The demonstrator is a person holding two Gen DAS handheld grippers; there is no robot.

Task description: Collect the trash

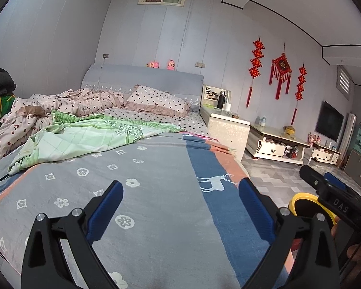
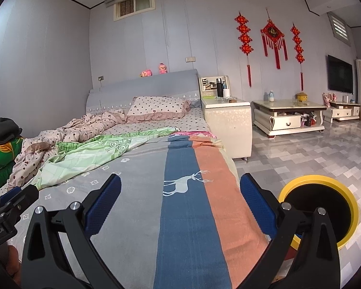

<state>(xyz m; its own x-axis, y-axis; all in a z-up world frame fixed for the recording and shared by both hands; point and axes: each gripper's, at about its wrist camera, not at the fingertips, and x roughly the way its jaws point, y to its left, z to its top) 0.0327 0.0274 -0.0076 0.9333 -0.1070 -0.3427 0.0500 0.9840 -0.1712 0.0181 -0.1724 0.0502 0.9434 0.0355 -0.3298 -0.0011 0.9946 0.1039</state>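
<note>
Left gripper [image 1: 180,187], black frame with blue ribbed pads: jaws spread wide, nothing between them, just grey flower-print blanket [image 1: 142,192] below. Right gripper [image 2: 180,183], same build: also spread wide and empty, over the blanket's blue deer stripe [image 2: 185,192] and orange stripe.

Both point up the bed toward the grey padded headboard [image 2: 146,84], tilted slightly down.

Task item in view is the round yellow-rimmed bin with black inside [image 2: 320,204]. It stands upright on the grey tiled floor [image 2: 312,149], mouth up, just beside the bed's right edge, near the right gripper's right finger. No long axis to speak of; it's circular. No loose trash that I can make out on the bed.

View differences:
- Right wrist view shows almost the whole bin rim; left wrist view shows only a sliver of it [image 1: 298,198], mostly hidden behind the right gripper [image 1: 325,183] body.
- Right wrist view catches the left gripper's [image 2: 12,198] tip at the left edge, plus part of a hand below it.
- Left wrist view shows more of the crumpled green patterned sheet [image 1: 89,139] and pink dotted duvet [image 1: 84,101].
</note>
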